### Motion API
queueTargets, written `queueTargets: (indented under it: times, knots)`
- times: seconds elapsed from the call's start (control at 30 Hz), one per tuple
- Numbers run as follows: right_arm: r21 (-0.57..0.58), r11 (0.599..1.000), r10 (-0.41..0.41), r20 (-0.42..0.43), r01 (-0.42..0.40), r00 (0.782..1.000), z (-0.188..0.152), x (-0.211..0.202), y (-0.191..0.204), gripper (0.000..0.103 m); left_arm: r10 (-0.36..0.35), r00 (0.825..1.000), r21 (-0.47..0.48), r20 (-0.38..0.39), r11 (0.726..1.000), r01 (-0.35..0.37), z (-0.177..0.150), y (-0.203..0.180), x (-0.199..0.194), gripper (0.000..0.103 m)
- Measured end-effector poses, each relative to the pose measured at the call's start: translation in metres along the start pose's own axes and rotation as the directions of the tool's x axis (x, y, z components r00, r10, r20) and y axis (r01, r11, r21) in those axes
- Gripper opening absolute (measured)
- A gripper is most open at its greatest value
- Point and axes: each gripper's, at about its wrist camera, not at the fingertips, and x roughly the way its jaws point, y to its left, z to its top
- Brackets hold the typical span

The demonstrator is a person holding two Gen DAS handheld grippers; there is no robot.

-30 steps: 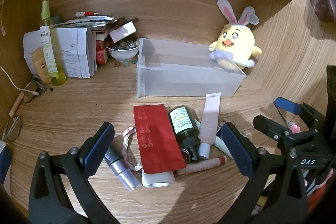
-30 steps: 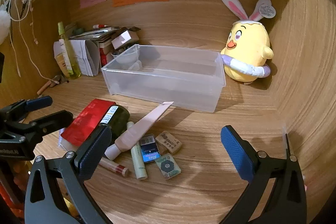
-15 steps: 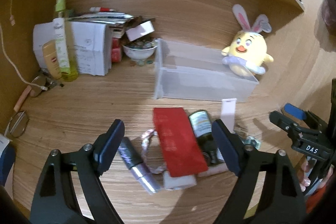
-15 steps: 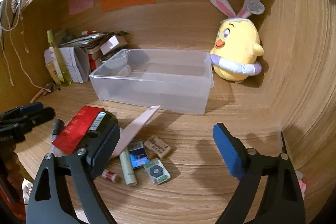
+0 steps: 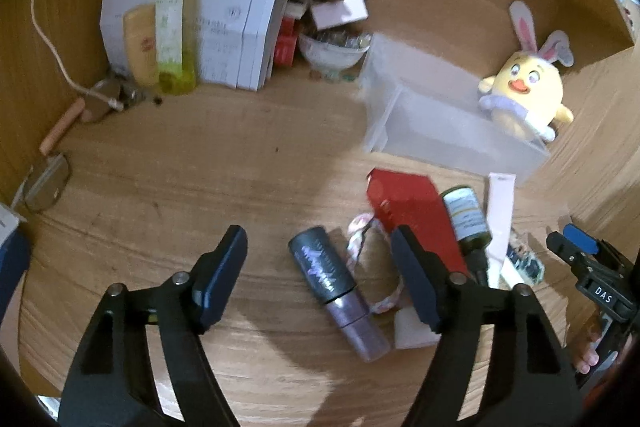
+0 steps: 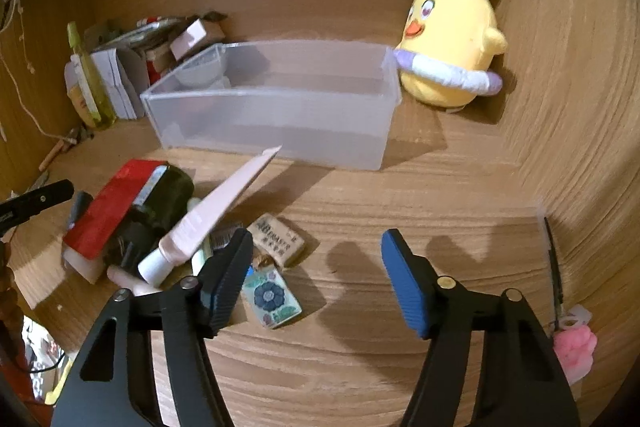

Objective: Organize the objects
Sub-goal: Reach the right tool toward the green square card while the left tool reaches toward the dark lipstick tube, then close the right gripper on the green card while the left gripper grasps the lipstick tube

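The clutter of small objects lies in a heap on the wooden table, in front of the clear plastic bin that stands empty near the back wall. In the heap are a red packet, a dark bottle beside it, a pale pink tube resting across the others, a grey and purple tube at the left edge, an eraser and a small flowered tile.

The left gripper points steeply down at the table over the left end of the heap. Its fingers are about half open and closing; the grey and purple tube lies between them on the table, and neither pad touches it.

The right gripper also tilts steeply down, over the right end of the heap. Its fingers stand at a middling gap and are closing over bare table, with the flowered tile just beside the left pad, seemingly untouched. It holds nothing.

A yellow plush chick with rabbit ears sits just right of the bin.
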Motion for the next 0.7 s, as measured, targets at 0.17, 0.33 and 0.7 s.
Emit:
queueTargets:
  times: [0.17, 0.33, 0.7]
  knots:
    - [-0.027, 0.999, 0.016, -0.043, -0.017, 0.999, -0.007, 0.011, 0.007, 0.054, 0.009, 0.999, -0.029, -0.038, 1.0, -0.01, -0.005, 0.008, 0.009, 0.069]
    - [-0.024, 0.999, 0.039, -0.081, -0.041, 0.996, -0.013, 0.016, 0.007, 0.053, 0.0, 0.998, -0.052, -0.066, 0.999, -0.004, -0.009, 0.014, 0.016, 0.068]
    - [-0.062, 0.995, 0.067, -0.123, -0.075, 0.99, -0.021, 0.023, 0.018, 0.045, 0.035, 0.998, -0.008, -0.054, 0.999, -0.035, -0.008, 0.003, 0.023, 0.051]
